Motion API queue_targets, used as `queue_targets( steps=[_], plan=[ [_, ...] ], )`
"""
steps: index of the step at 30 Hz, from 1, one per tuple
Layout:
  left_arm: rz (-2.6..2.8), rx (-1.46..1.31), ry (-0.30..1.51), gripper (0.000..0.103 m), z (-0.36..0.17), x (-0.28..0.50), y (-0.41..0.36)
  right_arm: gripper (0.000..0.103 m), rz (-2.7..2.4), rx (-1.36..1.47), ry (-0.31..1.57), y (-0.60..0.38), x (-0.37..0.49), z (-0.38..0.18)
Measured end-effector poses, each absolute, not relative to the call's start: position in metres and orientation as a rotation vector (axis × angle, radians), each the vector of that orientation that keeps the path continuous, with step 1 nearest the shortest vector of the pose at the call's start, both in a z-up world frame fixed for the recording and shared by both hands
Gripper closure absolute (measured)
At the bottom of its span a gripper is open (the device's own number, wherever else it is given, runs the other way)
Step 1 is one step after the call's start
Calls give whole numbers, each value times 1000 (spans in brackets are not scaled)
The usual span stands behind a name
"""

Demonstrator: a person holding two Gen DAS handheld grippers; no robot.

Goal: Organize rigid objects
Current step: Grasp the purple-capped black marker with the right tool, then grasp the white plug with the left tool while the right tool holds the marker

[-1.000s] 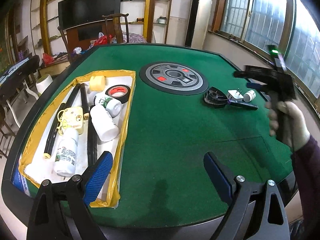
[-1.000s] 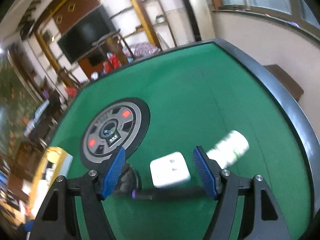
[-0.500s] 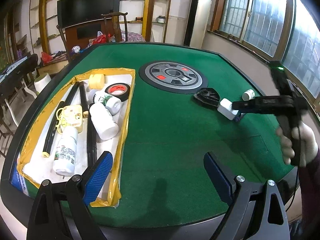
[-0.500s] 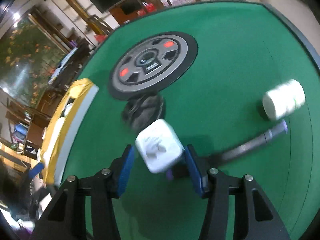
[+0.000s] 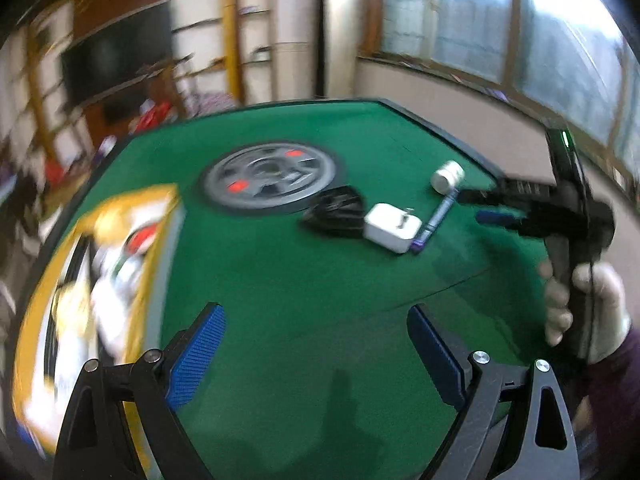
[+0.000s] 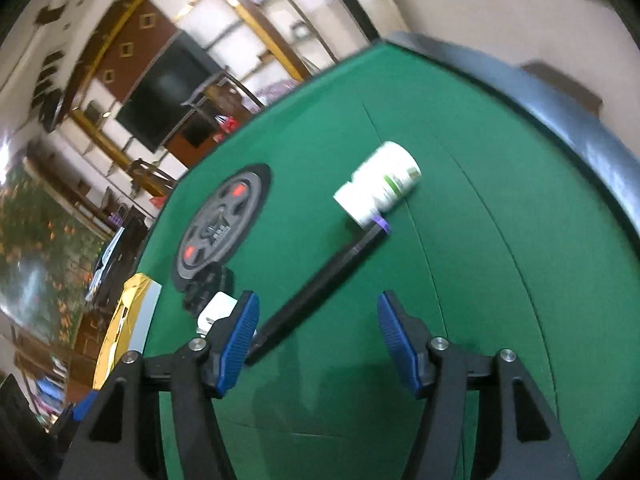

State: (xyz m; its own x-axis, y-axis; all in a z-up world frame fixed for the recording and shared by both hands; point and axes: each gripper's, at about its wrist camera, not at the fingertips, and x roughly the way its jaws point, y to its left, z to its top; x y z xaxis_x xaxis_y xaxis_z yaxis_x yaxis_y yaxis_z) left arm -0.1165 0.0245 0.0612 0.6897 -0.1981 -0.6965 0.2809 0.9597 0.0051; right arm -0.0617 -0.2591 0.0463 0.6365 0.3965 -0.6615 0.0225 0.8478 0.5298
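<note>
A white charger cube point(image 5: 392, 227) lies on the green table between a black angular object point(image 5: 336, 210) and a dark pen with a purple end point(image 5: 434, 220). A white pill bottle point(image 5: 447, 176) lies on its side at the pen's far tip. My right gripper point(image 6: 316, 330) is open and empty over the pen point(image 6: 320, 284), with the bottle point(image 6: 380, 188) ahead and the cube point(image 6: 216, 310) at its left finger. In the left wrist view it point(image 5: 486, 206) hovers right of the pen. My left gripper point(image 5: 316, 354) is open and empty above bare felt.
A yellow-rimmed white tray point(image 5: 80, 280) holding bottles, tape and black sticks sits at the left, blurred. A round grey centre panel point(image 5: 272, 178) with red buttons is set in the table. The black table rim point(image 6: 560, 120) runs along the right.
My right gripper let go of the white cube, which now lies on the felt, and it opened and drew back to the right. My left gripper swung rightward; its view is blurred.
</note>
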Motion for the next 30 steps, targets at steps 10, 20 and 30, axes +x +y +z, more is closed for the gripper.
queue_targets(
  steps=[10, 20, 30],
  plan=[
    [-399, 167, 769, 9, 60, -71, -24, 54, 44, 239, 989, -218, -23, 44],
    [-556, 263, 837, 9, 33, -17, -78, 71, 2, 410, 871, -271, -48, 35],
    [-743, 244, 905, 30, 47, -44, -88, 66, 2, 392, 865, -255, -43, 34]
  ],
)
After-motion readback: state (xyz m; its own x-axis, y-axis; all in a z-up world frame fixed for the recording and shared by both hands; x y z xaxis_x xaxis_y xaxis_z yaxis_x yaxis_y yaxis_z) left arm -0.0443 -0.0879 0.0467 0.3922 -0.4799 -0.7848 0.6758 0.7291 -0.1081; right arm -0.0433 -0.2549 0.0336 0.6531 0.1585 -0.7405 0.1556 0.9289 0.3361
